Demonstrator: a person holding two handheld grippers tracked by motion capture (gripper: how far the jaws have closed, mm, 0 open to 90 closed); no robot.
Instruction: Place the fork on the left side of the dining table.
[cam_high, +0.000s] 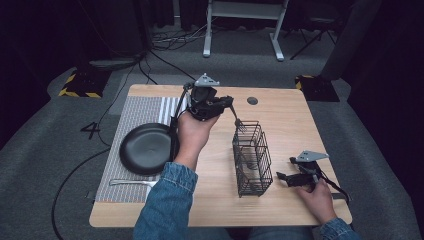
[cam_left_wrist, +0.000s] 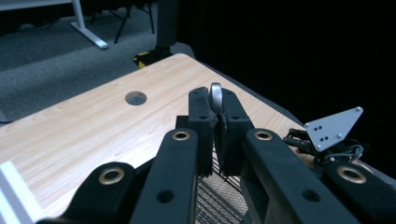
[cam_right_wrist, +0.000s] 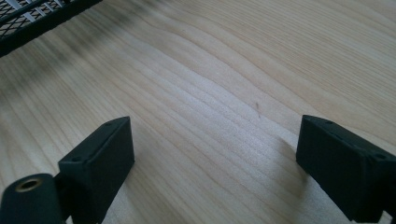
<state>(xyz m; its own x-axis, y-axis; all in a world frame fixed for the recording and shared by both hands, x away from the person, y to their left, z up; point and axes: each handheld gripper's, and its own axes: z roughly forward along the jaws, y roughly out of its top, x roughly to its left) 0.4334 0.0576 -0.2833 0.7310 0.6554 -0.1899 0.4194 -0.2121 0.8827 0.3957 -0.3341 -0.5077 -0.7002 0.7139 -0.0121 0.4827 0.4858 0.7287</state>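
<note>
A white mark, seemingly the numeral "4", stands on the grey carpet (cam_high: 60, 131).

fork (cam_left_wrist: 216, 94) mostly hidden between gripper jaws; basket (cam_right_wrist: 32, 16) cut off by edge.

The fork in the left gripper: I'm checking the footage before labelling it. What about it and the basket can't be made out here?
- Fork, left gripper view: the closed jaws hide all but its handle tip.
- Fork tines, high view: too small to count against the wire basket.
- Basket contents, high view: blurred behind the mesh.
- Basket, right gripper view: cut off by the top edge.
</note>
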